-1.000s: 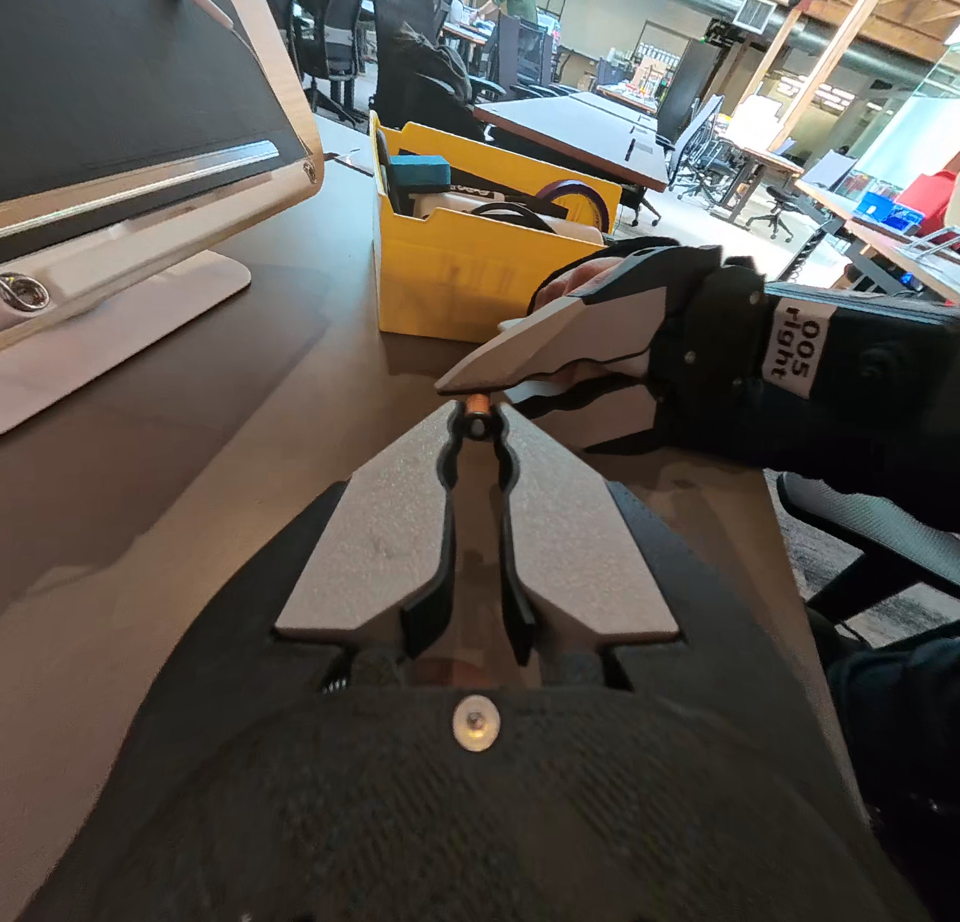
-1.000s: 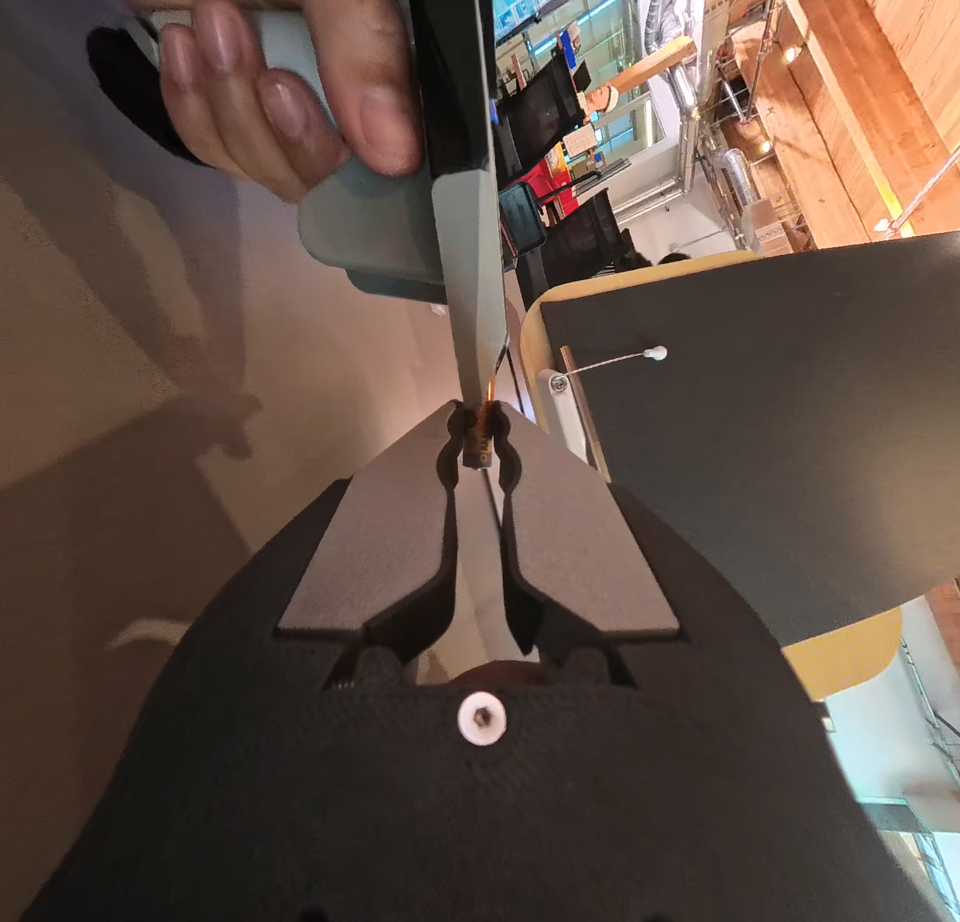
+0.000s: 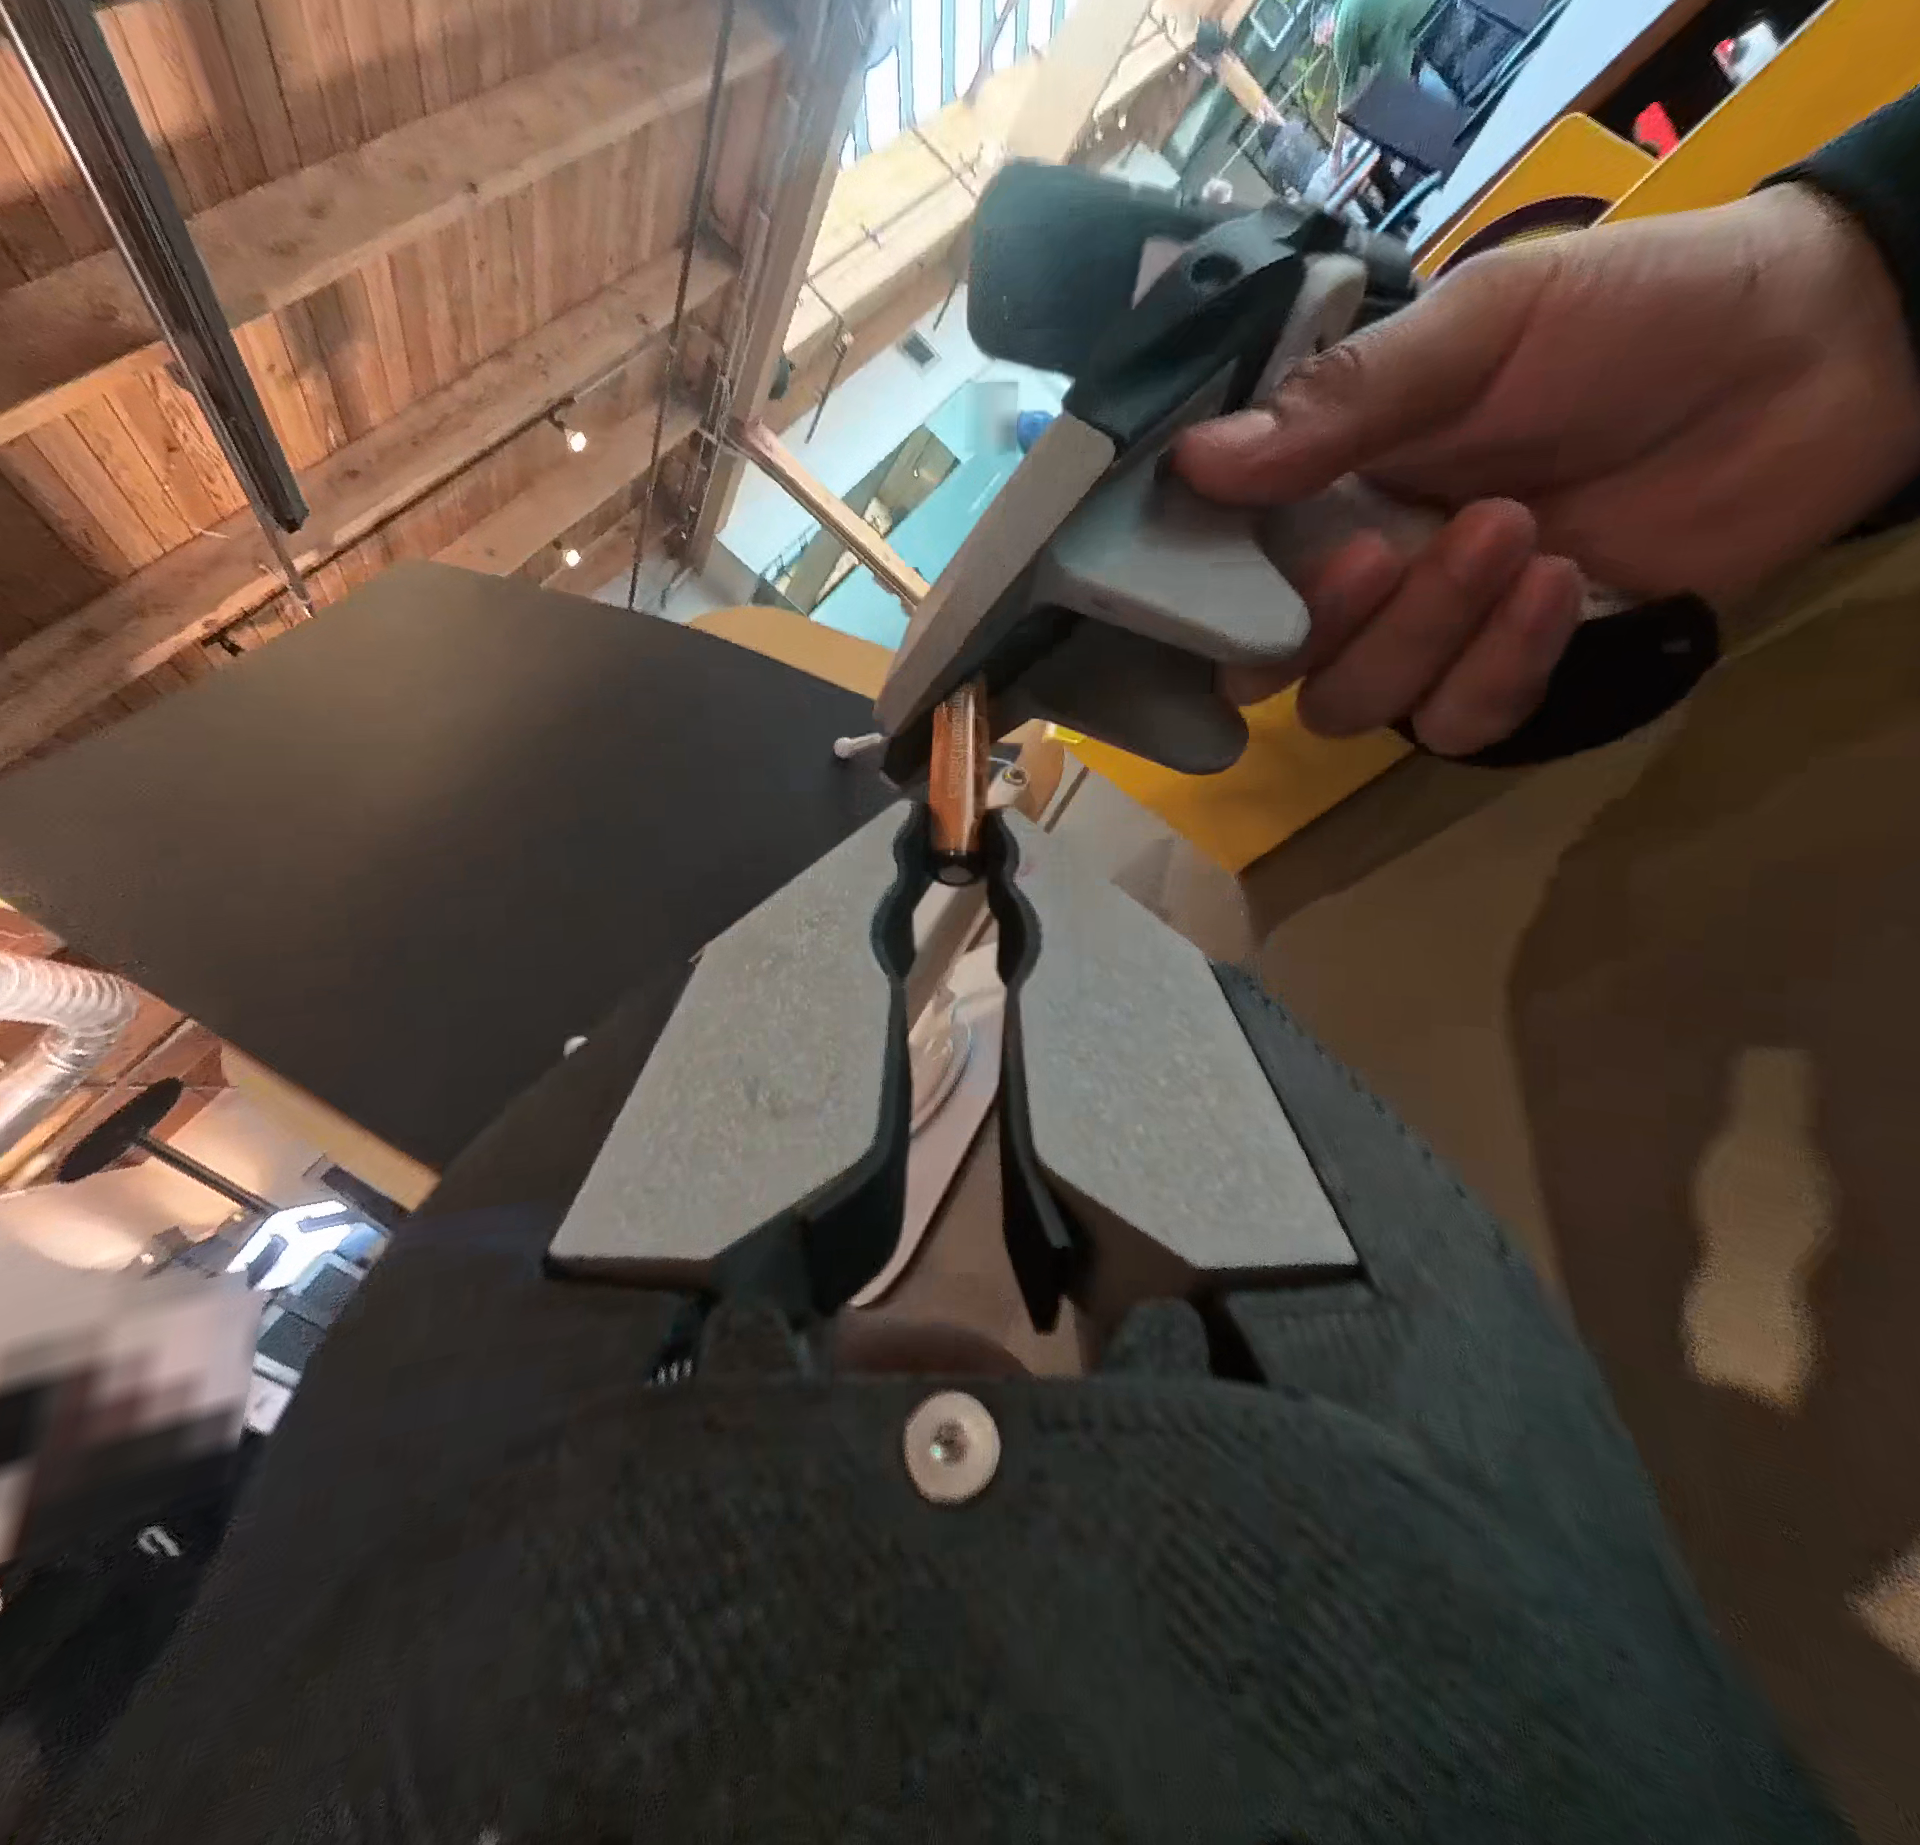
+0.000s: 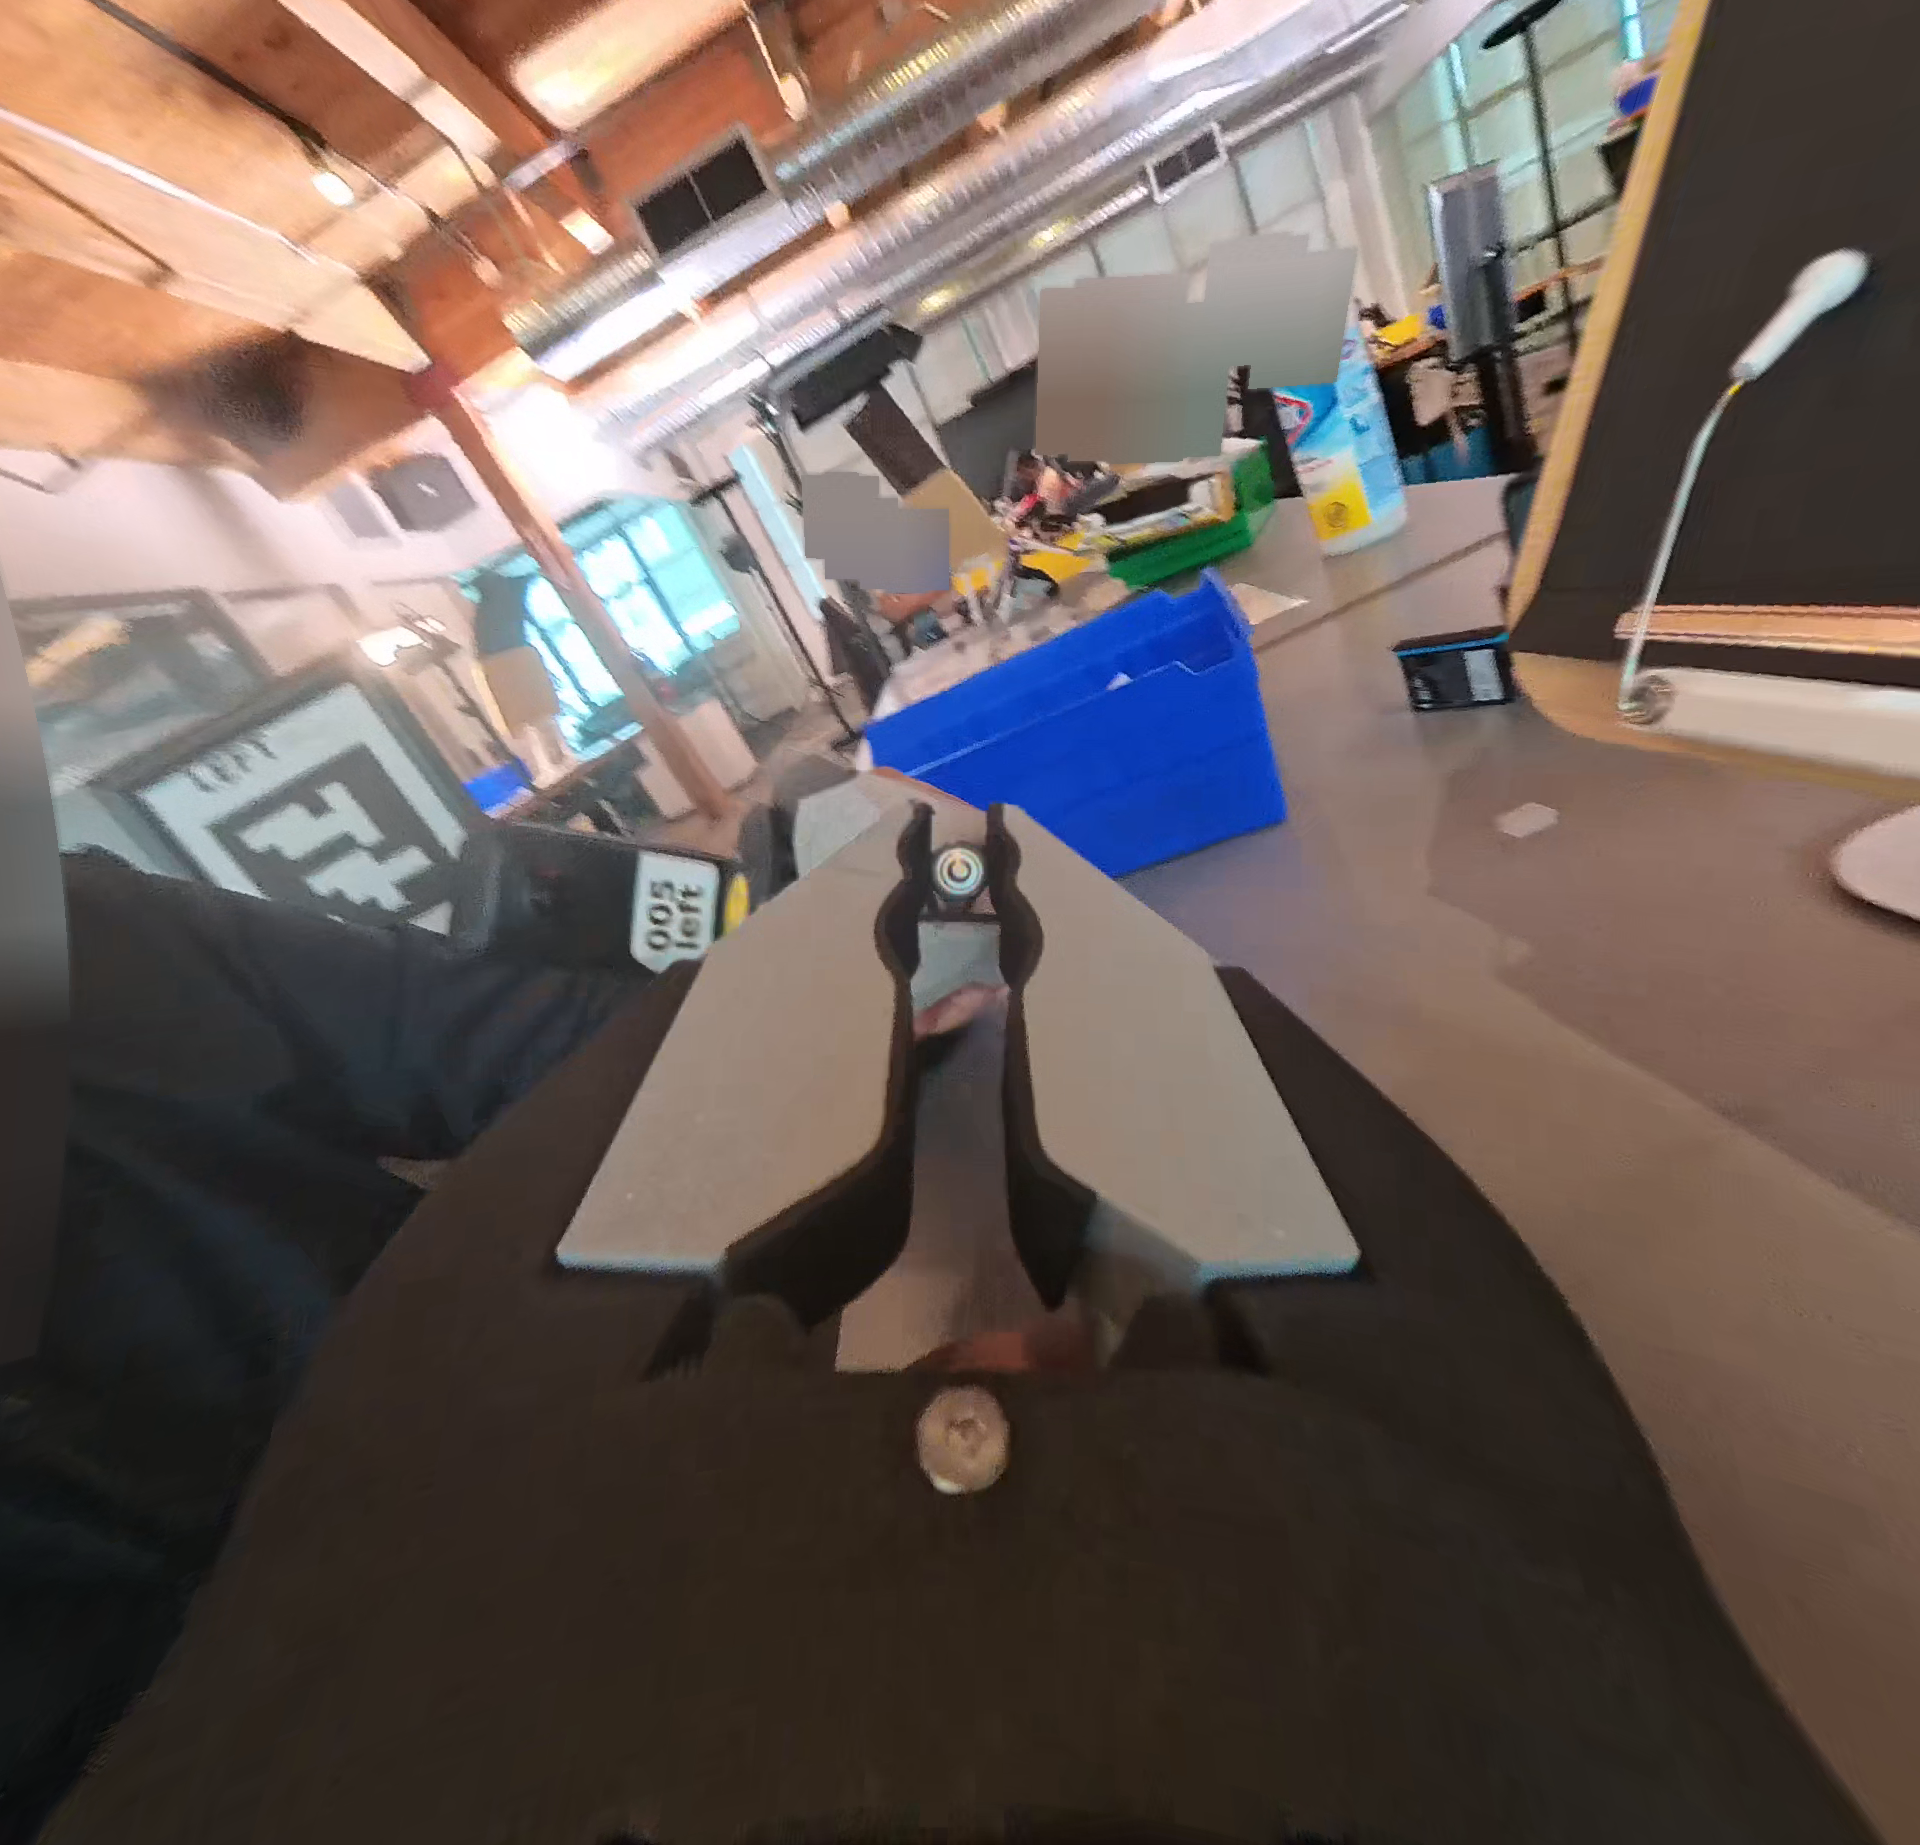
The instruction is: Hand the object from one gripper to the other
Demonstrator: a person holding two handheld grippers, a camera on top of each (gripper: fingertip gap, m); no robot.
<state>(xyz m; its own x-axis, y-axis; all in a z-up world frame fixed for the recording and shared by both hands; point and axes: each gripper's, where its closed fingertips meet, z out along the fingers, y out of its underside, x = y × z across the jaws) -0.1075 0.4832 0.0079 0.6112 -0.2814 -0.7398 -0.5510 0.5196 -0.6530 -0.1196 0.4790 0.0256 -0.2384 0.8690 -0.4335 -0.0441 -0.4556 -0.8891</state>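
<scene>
Both our grippers pinch one copper-and-black battery (image 3: 954, 796) at once: the left gripper (image 3: 954, 865) clamps its black lower end, while the right gripper (image 3: 940, 715), held by a hand (image 3: 1590, 465), closes on its copper upper end, above the brown table (image 3: 1621, 922), near the yellow bin (image 3: 1299, 787).

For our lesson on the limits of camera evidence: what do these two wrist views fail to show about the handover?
- Left wrist view: the battery's upper end is hidden between the right gripper's fingers.
- Right wrist view: only the battery's end face shows, since it is seen end-on.
- Right wrist view: the left gripper's fingertips are hidden behind the right gripper.
- Right wrist view: the blue bin's contents are hidden by its wall and blurred.
</scene>
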